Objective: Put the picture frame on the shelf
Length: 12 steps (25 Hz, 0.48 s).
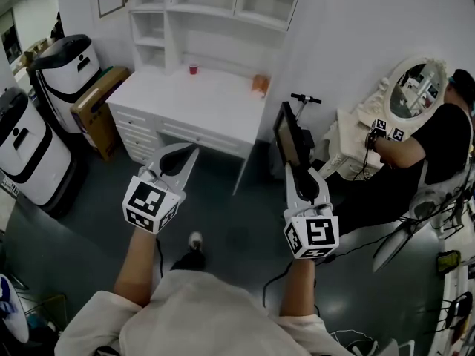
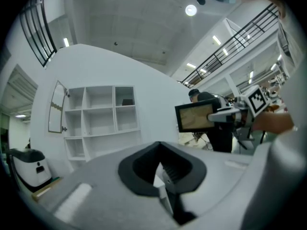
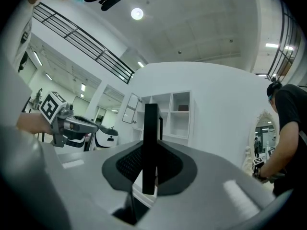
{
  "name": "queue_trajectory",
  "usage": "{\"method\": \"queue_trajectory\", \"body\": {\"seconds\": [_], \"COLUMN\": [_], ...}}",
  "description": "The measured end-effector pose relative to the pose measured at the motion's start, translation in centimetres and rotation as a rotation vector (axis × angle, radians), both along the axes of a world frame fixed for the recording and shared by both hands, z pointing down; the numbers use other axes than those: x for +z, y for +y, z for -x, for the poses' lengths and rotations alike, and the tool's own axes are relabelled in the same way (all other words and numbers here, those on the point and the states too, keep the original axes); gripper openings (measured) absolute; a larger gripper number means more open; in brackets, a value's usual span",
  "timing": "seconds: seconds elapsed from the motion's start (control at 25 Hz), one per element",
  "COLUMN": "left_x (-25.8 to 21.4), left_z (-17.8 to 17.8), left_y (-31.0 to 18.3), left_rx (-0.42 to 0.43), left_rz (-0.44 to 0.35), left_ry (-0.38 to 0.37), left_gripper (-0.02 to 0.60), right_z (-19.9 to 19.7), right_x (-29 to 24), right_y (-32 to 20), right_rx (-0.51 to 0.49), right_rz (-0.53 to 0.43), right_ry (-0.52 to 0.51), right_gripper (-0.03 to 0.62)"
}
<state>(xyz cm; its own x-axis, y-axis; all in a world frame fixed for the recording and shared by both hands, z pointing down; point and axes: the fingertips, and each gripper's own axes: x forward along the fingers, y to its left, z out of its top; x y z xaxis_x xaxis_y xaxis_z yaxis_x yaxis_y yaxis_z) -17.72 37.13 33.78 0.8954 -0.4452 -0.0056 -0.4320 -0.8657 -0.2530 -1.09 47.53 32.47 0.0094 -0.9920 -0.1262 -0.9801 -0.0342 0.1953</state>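
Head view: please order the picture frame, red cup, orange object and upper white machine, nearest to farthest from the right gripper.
1. picture frame: in the fingers of the right gripper.
2. orange object: rear right of the desk.
3. red cup: desk's rear, further left.
4. upper white machine: far left, beyond the desk.

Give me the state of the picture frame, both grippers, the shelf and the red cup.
picture frame, upright, held off the floor, not yet on the shelf.
right gripper, shut on the picture frame's edge.
left gripper, shut, nothing between its jaws.
shelf, open-fronted, no frame in it.
red cup, upright on the desk.
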Motion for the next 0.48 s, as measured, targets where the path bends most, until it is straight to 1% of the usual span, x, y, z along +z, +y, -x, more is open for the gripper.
{"method": "queue_trajectory", "body": {"seconds": [0.28, 0.48], "left_x": [0.3, 0.2], "left_z": [-1.2, -2.1], "left_y": [-1.9, -4.4], "left_rx": [-0.002, -0.009], "left_rz": [0.002, 0.009], "left_ry": [-0.009, -0.007], "left_gripper": [0.003, 0.002], "right_z": [-0.8, -1.6], "right_x": [0.0, 0.0], "right_y": [-2.5, -4.7], "right_rx": [-0.016, -0.021], "right_rz": [0.005, 0.004], "right_ry": [0.004, 0.012], "right_gripper": [0.055, 0.054]}}
